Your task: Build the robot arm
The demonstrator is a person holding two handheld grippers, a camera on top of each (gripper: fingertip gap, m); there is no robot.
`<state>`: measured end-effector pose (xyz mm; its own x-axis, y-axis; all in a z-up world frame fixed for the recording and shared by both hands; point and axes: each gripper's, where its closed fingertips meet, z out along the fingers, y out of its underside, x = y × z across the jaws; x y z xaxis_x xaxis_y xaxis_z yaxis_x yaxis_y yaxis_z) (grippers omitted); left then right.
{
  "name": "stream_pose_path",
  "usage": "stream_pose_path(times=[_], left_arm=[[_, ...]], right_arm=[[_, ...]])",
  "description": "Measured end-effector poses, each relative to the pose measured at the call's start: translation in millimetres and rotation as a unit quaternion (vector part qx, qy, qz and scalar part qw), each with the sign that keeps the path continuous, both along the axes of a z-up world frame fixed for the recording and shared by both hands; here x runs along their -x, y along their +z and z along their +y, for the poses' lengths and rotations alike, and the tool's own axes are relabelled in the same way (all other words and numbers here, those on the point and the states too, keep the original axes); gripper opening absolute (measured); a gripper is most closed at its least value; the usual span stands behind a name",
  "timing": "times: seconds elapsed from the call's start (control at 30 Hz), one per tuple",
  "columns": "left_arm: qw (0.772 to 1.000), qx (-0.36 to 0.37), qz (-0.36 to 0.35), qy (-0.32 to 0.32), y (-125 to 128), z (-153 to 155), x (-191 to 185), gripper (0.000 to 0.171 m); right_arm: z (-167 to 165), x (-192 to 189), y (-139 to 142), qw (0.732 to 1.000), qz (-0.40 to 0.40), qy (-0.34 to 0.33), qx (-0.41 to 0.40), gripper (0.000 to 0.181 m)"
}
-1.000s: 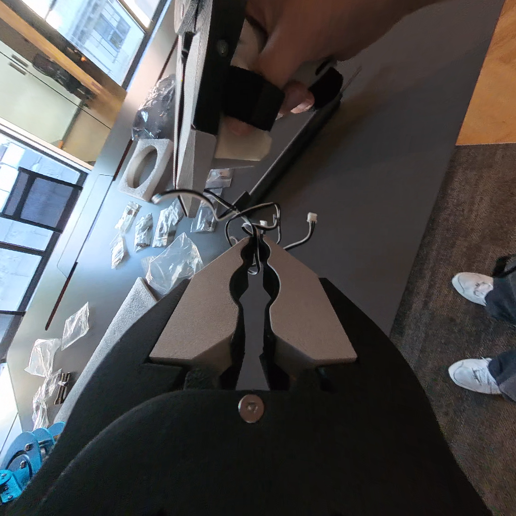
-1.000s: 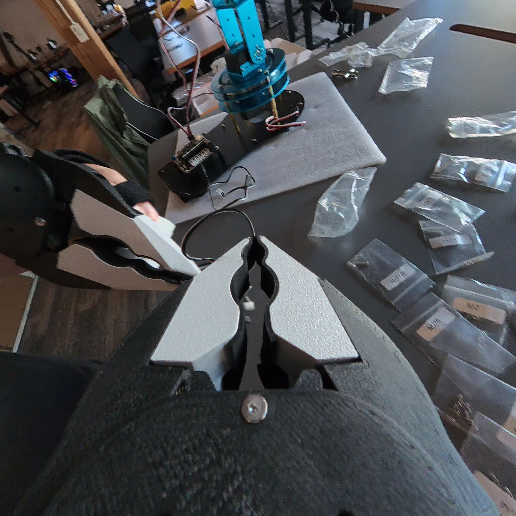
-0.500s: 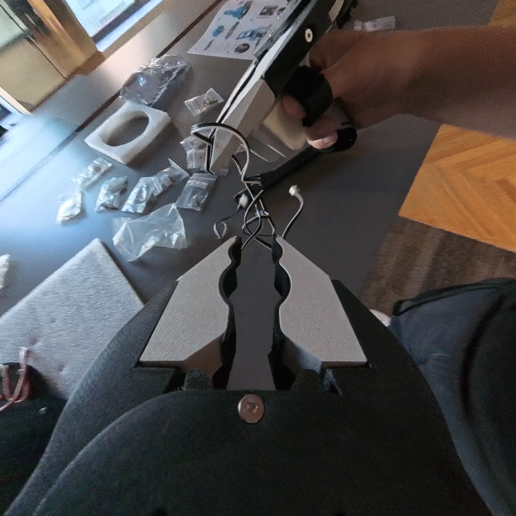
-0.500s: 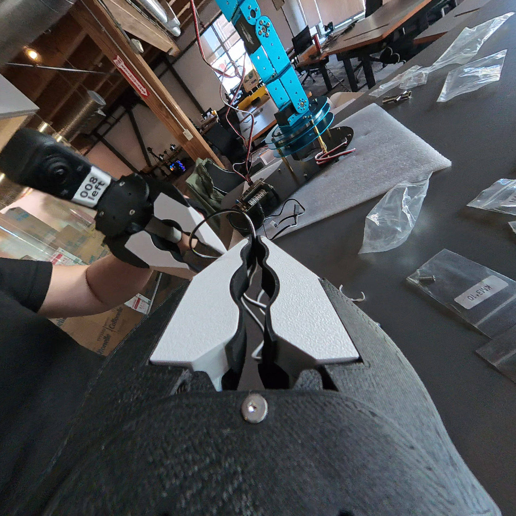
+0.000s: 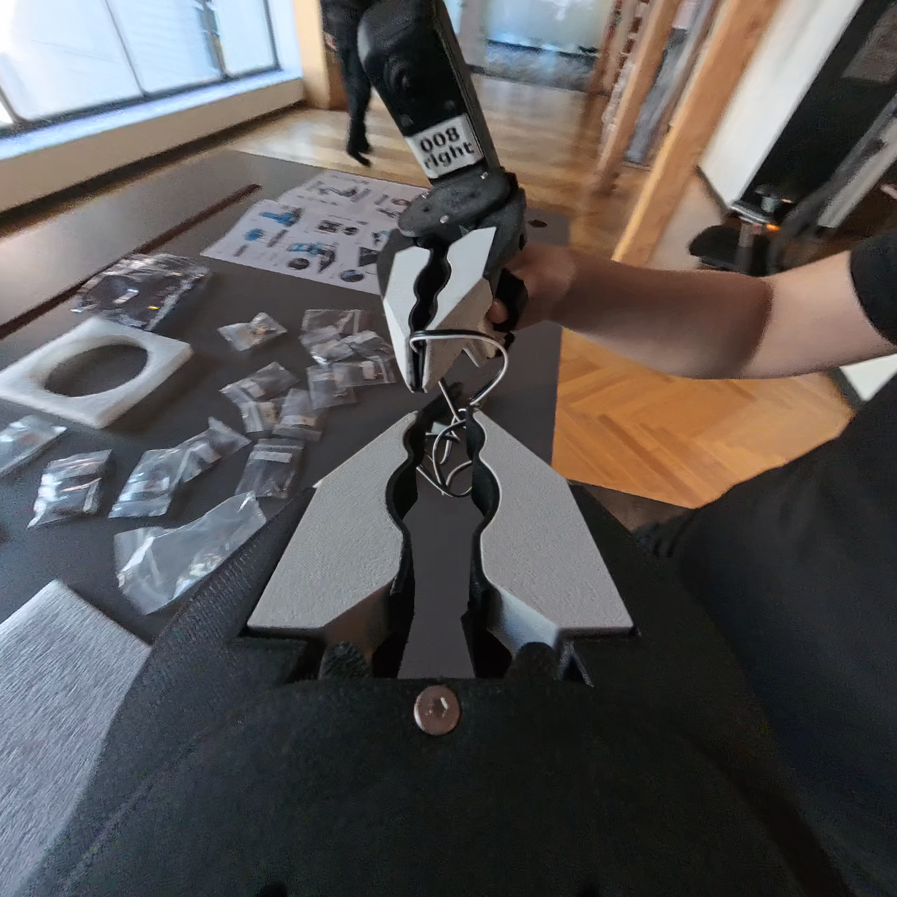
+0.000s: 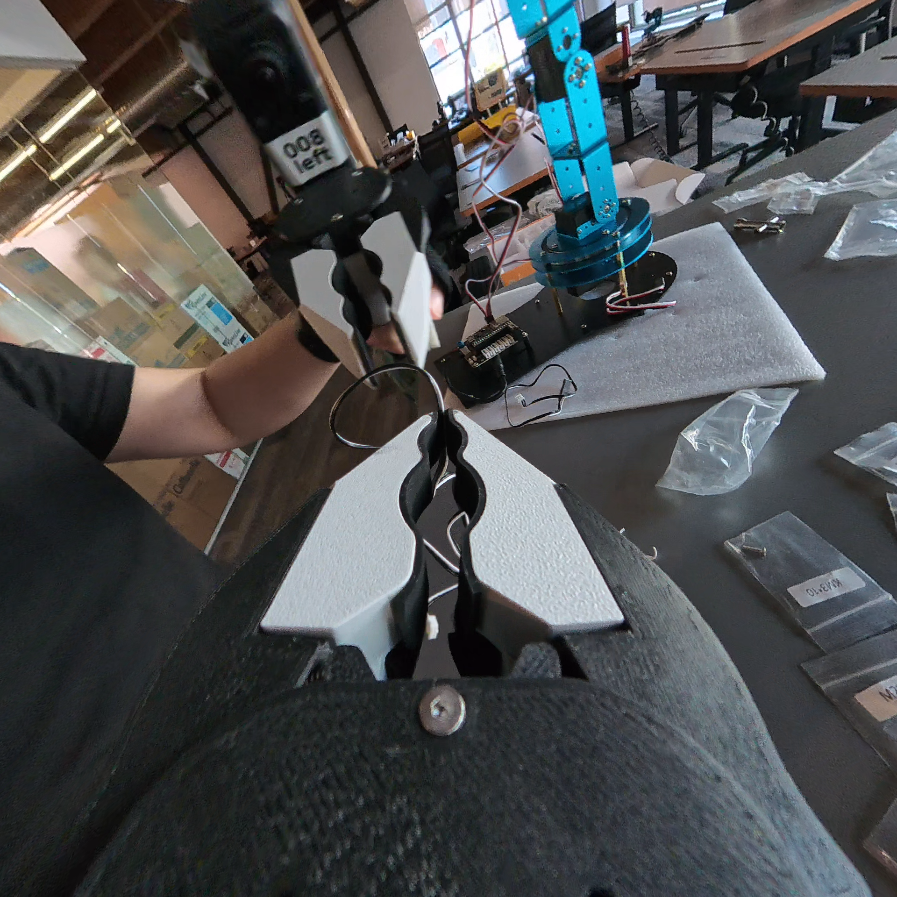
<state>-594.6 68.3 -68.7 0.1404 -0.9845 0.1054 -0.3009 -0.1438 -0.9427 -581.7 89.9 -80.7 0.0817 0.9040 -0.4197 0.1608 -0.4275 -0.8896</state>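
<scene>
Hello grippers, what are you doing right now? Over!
Right gripper shut on thin black-and-white wire. Left gripper open, wire tangle between its fingers. Both held above dark table; small plastic bags and blue robot arm nearby.

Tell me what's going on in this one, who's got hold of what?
A person holds a gripper in each hand above a dark table. The right gripper is shut on a thin black-and-white wire, which loops across to the left gripper. The left one's jaws stand apart, the wire tangled between them. On the table lie small plastic bags, a foam sheet carrying a blue robot arm and a circuit board, plus a printed sheet.
</scene>
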Motion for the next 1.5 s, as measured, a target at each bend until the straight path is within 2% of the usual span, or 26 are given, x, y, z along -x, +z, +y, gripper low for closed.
stream_pose_path(times=[0.1, 0.2, 0.3, 0.4, 0.53, 0.7, 0.9, 1.07, 1.17, 1.37, 1.5], left_arm=[[0.998, 0.025, 0.037, -0.047, -10.5, -3.9, -13.1, 0.018], [0.993, 0.006, 0.080, -0.084, -24.5, -11.9, -23.3, 0.020], [0.989, 0.012, 0.087, -0.117, -30.2, -22.2, -30.1, 0.019], [0.988, 0.026, 0.086, -0.129, -36.2, -26.2, -34.2, 0.002], [0.992, 0.015, 0.080, -0.099, -37.9, -19.0, -35.6, 0.000], [0.999, -0.009, 0.034, -0.029, -15.9, -2.2, -26.9, 0.000], [1.000, -0.023, -0.012, 0.011, 8.0, 3.7, -12.0, 0.000], [0.999, -0.013, -0.018, 0.030, 4.3, 7.1, -4.5, 0.000], [0.998, 0.006, -0.043, 0.042, 3.0, 10.8, -2.0, 0.000], [0.990, 0.039, -0.125, 0.061, 8.8, 16.3, -1.5, 0.000], [0.979, 0.063, -0.174, 0.084, 11.7, 25.1, 2.5, 0.000]], right_arm=[[-6.8, 0.3, 7.1, 1.000, -0.004, 0.010, -0.012, 0.000], [-12.7, 1.2, 10.5, 1.000, -0.004, 0.019, -0.017, 0.000], [-15.1, 0.6, 10.5, 1.000, -0.006, 0.020, -0.019, 0.000], [-13.6, -2.8, 8.7, 1.000, -0.007, 0.012, -0.022, 0.000], [-1.0, -14.3, -1.0, 1.000, -0.014, -0.023, -0.009, 0.000], [15.7, -32.0, -12.8, 0.996, 0.004, -0.071, 0.044, 0.000], [11.3, -32.1, -31.2, 0.996, -0.013, -0.063, 0.066, 0.000], [10.6, -27.6, -25.5, 0.997, 0.002, -0.059, 0.053, 0.000], [23.5, -29.9, -42.3, 0.993, -0.047, -0.093, 0.051, 0.000], [12.6, -10.8, -81.3, 0.986, -0.145, -0.061, 0.062, 0.000], [5.0, 0.8, -102.0, 0.981, -0.171, -0.046, 0.085, 0.000]])
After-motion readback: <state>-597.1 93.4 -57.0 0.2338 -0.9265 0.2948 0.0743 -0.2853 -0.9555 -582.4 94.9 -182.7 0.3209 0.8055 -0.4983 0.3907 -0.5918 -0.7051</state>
